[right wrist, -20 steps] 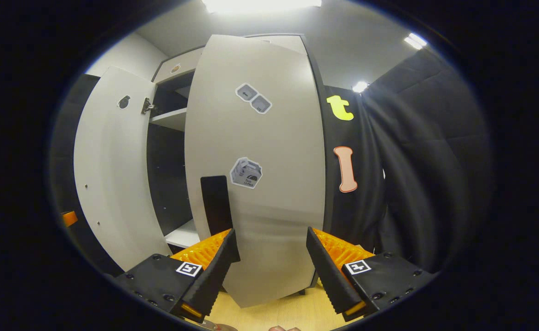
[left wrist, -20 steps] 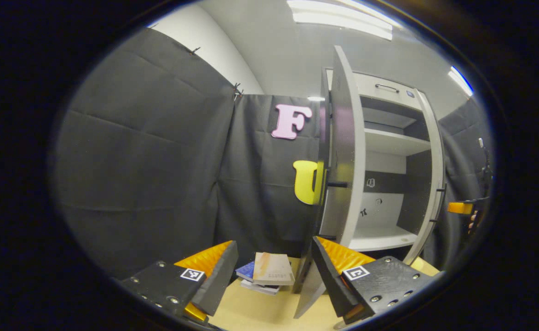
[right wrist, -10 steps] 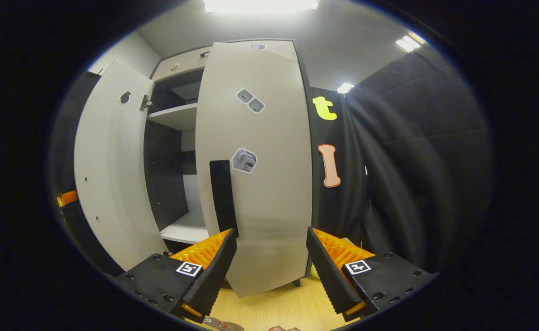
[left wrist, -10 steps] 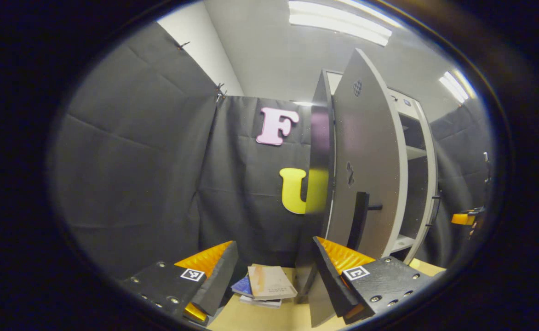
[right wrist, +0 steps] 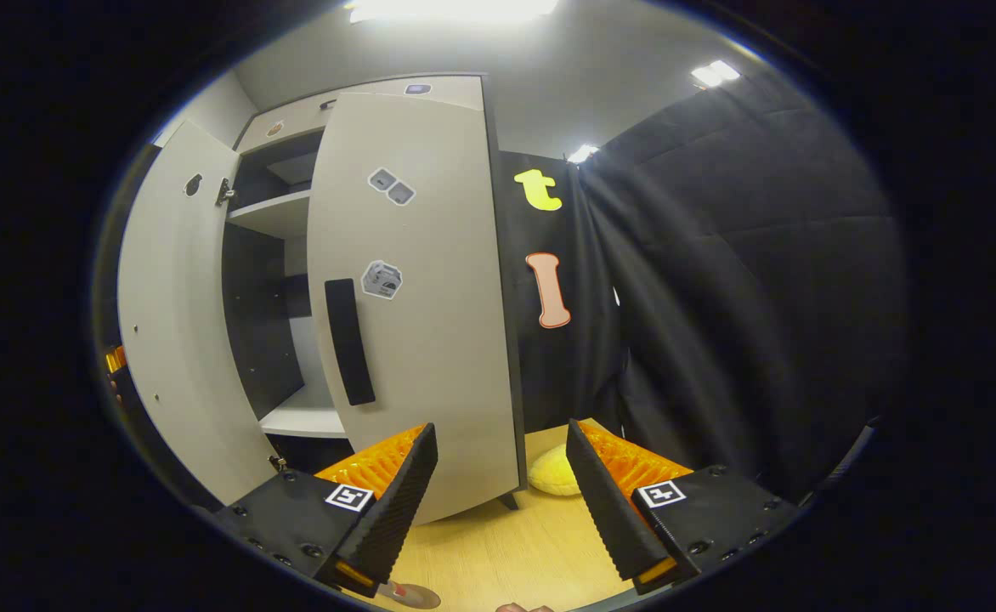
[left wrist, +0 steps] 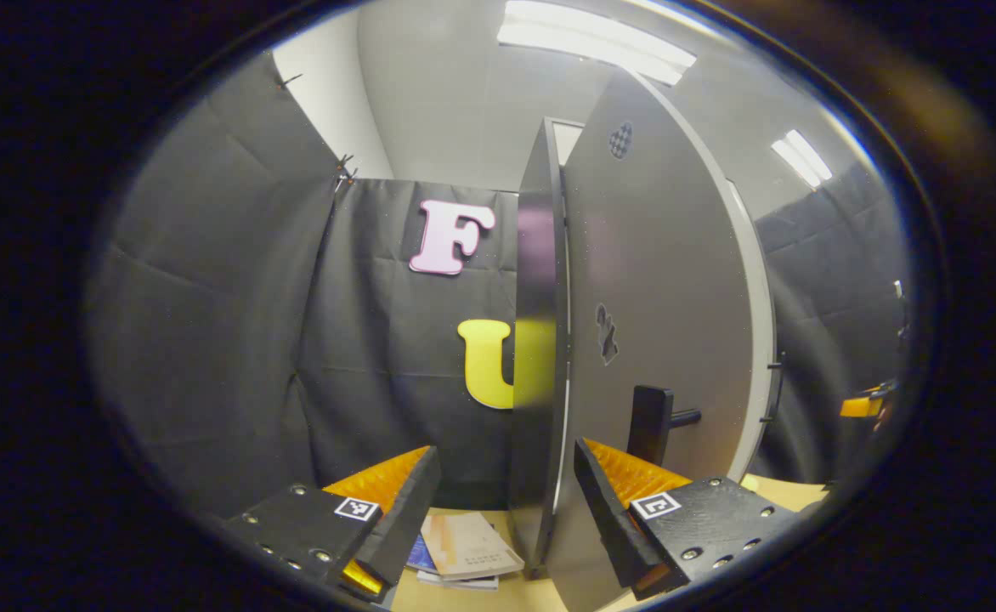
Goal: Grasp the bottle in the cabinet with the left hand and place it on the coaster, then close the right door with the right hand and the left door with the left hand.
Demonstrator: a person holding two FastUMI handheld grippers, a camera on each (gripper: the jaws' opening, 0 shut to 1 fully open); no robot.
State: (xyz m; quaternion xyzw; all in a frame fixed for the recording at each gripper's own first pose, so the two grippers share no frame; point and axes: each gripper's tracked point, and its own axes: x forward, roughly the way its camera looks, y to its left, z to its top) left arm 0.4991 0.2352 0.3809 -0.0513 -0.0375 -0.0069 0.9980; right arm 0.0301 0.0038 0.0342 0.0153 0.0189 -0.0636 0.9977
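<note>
Left tool (left wrist: 505,501): we are holding it with its fingers spread apart and nothing between them, right at the bottom of the left door.
Left door (left wrist: 659,314): we are seeing its outer face, swung most of the way towards the cabinet, with its dark handle (left wrist: 651,422) just above our right finger (left wrist: 608,510). In the right gripper view its inner face (right wrist: 171,323) is standing ajar, a gap into the shelves (right wrist: 273,212) beside it.
Right tool (right wrist: 502,501): we are keeping its fingers apart and empty, low over the counter (right wrist: 506,552), near the bottom of the right door.
Right door (right wrist: 426,289): it is lying nearly flush with the cabinet front, its dark handle (right wrist: 349,340) upright at its left edge, stickers above it.
Bottle: we cannot tell where it is.
Coaster (right wrist: 409,595): a round edge that may be it is peeking in at the bottom of the right gripper view; we cannot be sure.
Books (left wrist: 464,552): they are lying stacked on the counter between the left tool's fingers.
Yellow thing (right wrist: 553,476): it is resting on the counter beside the cabinet's foot.
</note>
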